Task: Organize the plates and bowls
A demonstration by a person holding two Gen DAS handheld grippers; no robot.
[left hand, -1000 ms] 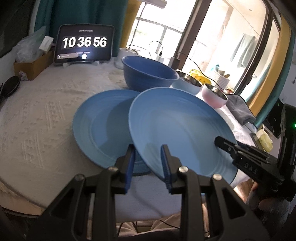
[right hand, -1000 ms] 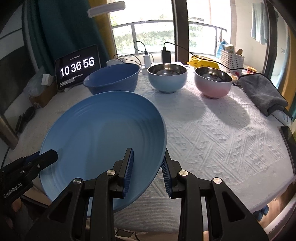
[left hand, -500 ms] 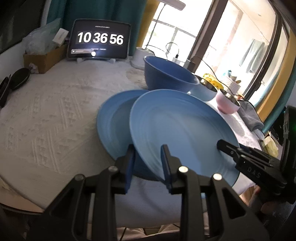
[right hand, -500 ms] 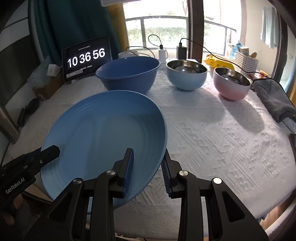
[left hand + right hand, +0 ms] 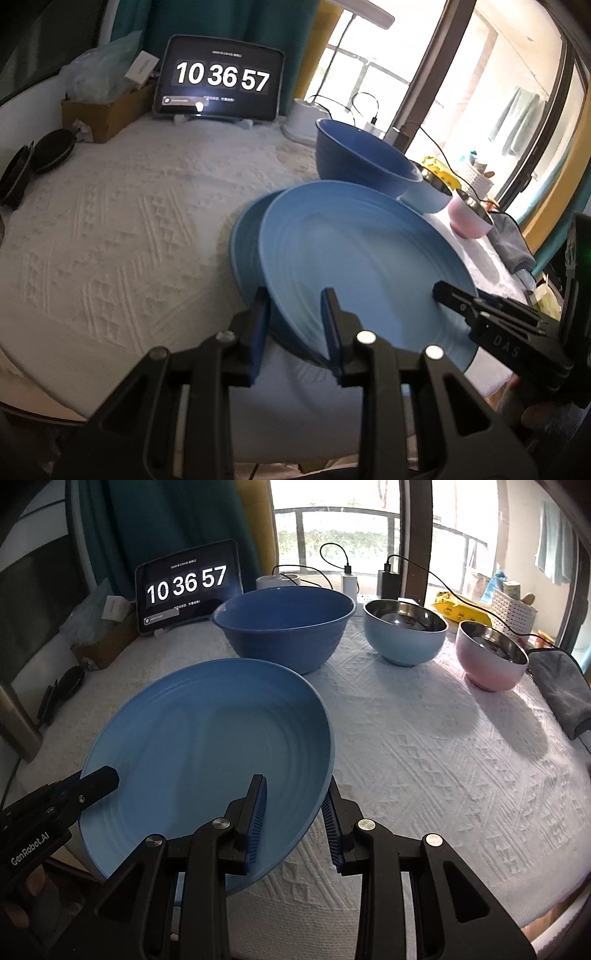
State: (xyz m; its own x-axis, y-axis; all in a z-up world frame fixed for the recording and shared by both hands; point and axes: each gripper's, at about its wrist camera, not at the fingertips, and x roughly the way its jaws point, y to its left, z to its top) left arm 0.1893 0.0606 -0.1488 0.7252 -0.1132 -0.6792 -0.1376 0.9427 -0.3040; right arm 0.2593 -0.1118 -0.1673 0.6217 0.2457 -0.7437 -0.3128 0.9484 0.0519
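Both tools are pinching one blue plate [image 5: 354,258]: the left tool [image 5: 295,325] is gripping its near rim and the right tool [image 5: 293,808] its opposite edge, holding it tilted above a second blue plate [image 5: 245,236] on the desk [image 5: 110,221].

Wide bare tablecloth [image 5: 110,229] lies open left of the plates, while the big blue bowl [image 5: 284,627], light blue bowl [image 5: 404,635] and pink bowl [image 5: 491,661] crowd the far side, tablet clock [image 5: 188,587] behind.
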